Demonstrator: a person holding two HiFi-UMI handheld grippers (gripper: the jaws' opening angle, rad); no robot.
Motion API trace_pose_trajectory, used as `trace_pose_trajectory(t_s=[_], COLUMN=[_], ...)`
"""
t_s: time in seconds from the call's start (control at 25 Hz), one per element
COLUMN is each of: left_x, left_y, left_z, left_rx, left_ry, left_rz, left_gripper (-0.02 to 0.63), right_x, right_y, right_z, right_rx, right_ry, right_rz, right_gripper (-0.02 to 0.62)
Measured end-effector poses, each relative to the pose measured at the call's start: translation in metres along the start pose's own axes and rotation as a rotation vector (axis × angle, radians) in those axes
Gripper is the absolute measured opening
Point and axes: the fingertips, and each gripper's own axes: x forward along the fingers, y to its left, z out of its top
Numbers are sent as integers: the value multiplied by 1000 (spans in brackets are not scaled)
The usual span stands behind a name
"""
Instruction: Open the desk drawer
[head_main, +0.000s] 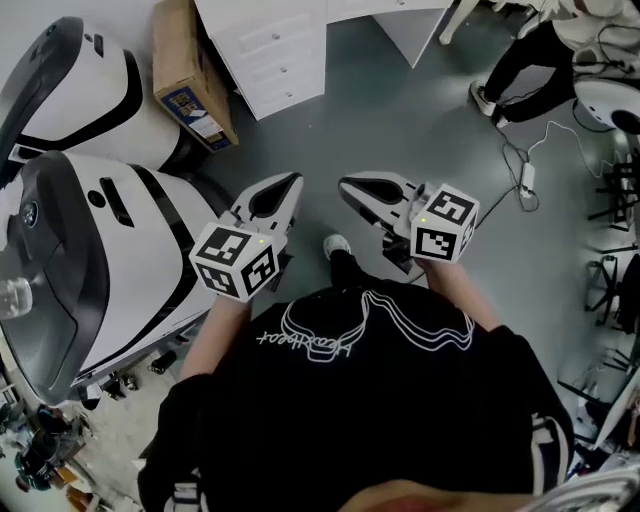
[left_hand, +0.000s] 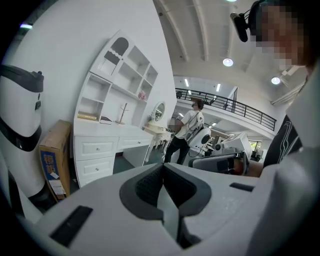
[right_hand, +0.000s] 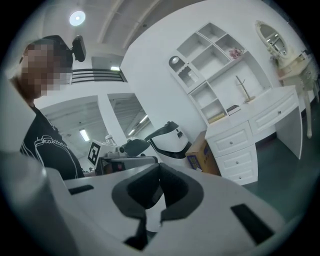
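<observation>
The white desk (head_main: 268, 48) stands at the far side of the grey floor, its drawers shut. In the left gripper view its small knobbed drawers (left_hand: 97, 148) sit at left under a white shelf unit (left_hand: 122, 80). The right gripper view has the same drawers (right_hand: 233, 143) at right. My left gripper (head_main: 288, 186) and right gripper (head_main: 347, 184) are held side by side in front of the person's chest, well short of the desk. Both point toward it. Each has its jaws together with nothing between them, as the left gripper (left_hand: 163, 172) and right gripper (right_hand: 159, 172) views show.
A cardboard box (head_main: 192, 75) leans beside the desk's left end. Large white-and-black machines (head_main: 90, 250) crowd the left. Another person (head_main: 530, 60) stands at top right, with a cable and power strip (head_main: 527, 178) on the floor nearby. Grey floor lies between me and the desk.
</observation>
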Motion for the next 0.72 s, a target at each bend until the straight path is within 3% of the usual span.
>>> trace_pose_trajectory(t_s=[0.32,0.72], left_x=[89,118], left_y=[60,147], left_z=[41,40], left_rx=[-26,-99], left_ry=[2,10], left_rz=[64,142], left_gripper=[5,5], right_x=[22,88], right_y=[-107,-188], right_z=[56,75], right_rx=[-3,40], right_ry=[18,27], right_rz=[-15,-68], right_gripper=[6,6])
